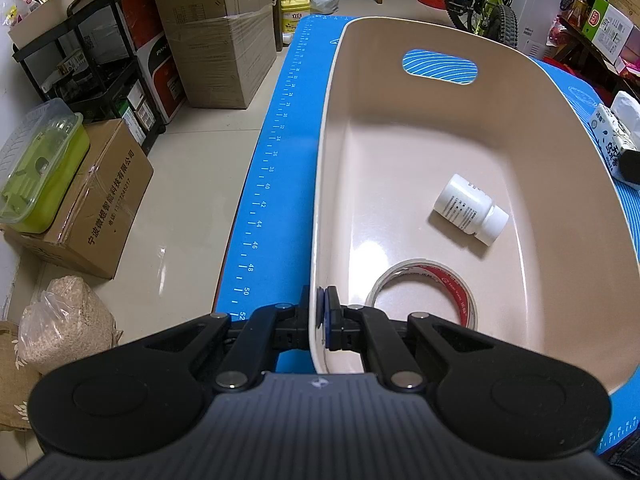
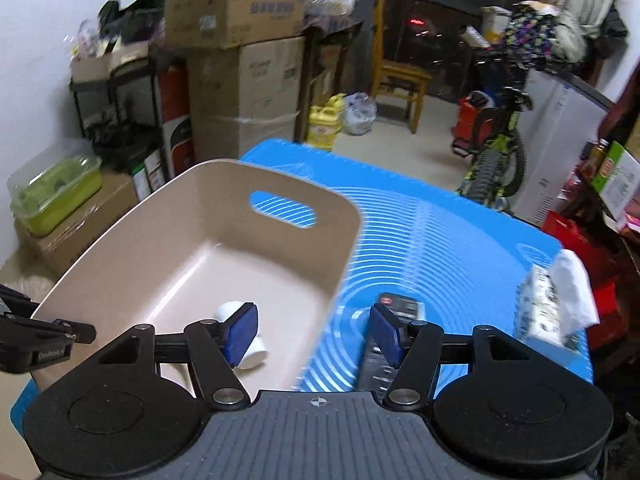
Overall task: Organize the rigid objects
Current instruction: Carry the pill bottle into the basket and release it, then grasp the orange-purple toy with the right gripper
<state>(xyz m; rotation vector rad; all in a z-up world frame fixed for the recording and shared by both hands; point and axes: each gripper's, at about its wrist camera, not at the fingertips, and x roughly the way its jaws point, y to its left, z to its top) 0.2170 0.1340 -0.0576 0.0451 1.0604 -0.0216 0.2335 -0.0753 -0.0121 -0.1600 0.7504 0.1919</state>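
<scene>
On tabletop mat: your left gripper fingers pinch bin rim; bottle, tape roll lie inside. Right gripper fingers spread, straddling bin wall above remote. Risk: descend now, left finger hits wall, remote skids.

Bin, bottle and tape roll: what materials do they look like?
Bin: looks like moulded plastic, beige and semi-gloss, with light glare on its floor and a cut-out handle.
Bottle: likely white opaque plastic with a printed label and screw cap.
Tape roll: seemingly clear glossy film with red print; the core material is unclear.
</scene>
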